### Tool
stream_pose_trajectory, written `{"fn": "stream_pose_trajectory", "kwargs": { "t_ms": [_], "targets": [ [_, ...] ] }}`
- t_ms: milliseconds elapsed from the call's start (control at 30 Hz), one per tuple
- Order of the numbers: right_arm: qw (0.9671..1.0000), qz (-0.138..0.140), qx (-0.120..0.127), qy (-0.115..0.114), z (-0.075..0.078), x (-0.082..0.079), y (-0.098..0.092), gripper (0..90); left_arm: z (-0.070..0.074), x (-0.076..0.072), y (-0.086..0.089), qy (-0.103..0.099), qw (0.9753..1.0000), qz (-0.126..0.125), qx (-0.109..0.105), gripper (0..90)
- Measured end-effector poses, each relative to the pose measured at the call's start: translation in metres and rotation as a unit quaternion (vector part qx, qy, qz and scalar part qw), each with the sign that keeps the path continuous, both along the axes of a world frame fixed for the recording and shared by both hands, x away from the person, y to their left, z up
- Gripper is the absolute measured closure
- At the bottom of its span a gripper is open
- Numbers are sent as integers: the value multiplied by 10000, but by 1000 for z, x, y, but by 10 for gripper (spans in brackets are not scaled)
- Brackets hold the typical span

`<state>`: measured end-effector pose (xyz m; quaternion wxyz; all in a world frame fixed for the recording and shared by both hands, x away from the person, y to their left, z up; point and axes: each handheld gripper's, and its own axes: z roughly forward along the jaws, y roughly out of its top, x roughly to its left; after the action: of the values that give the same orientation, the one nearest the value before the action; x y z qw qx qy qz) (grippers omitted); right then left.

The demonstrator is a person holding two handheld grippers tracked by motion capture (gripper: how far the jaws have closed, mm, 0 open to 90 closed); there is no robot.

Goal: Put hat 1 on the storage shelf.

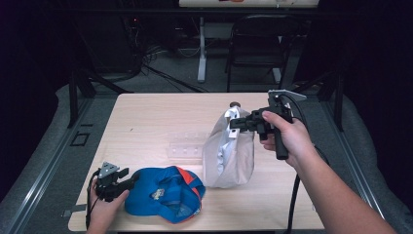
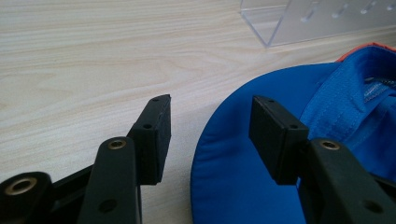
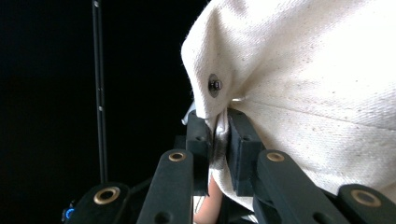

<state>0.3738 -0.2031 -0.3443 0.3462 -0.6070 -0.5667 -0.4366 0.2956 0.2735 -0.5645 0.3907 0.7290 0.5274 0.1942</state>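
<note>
Right gripper view: bag (image 3: pixel 299 70) rivet (image 3: pixel 215 85) above claw (image 3: pixel 218 140).

The fold of the cream bag (image 3: pixel 299 93) pinched between the right gripper (image 3: pixel 219 149) fingers (image 3: pixel 240 154) is hidden there. Beside the left gripper (image 2: pixel 210 135) fingers (image 2: pixel 156 135), the blue cap (image 2: pixel 243 186) is cut off by the frame edge.

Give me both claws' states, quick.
Left claw: open, jaws either side of the blue cap's brim, not gripping.
Right claw: shut on the cream cloth bag, at its upper edge.
</note>
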Motion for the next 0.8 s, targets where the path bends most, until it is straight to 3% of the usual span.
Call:
{"fn": "stream_pose_trajectory", "kwargs": {
  "t_ms": [233,800],
  "targets": [
    [10000,-61,31,-54,6,11,11,810,0,0,0,3,10000,-12,-6,491],
    [9988,-407,-17,-286,44,49,33,809,0,1,-2,54,10000,-82,-7,489]
  ]
}}
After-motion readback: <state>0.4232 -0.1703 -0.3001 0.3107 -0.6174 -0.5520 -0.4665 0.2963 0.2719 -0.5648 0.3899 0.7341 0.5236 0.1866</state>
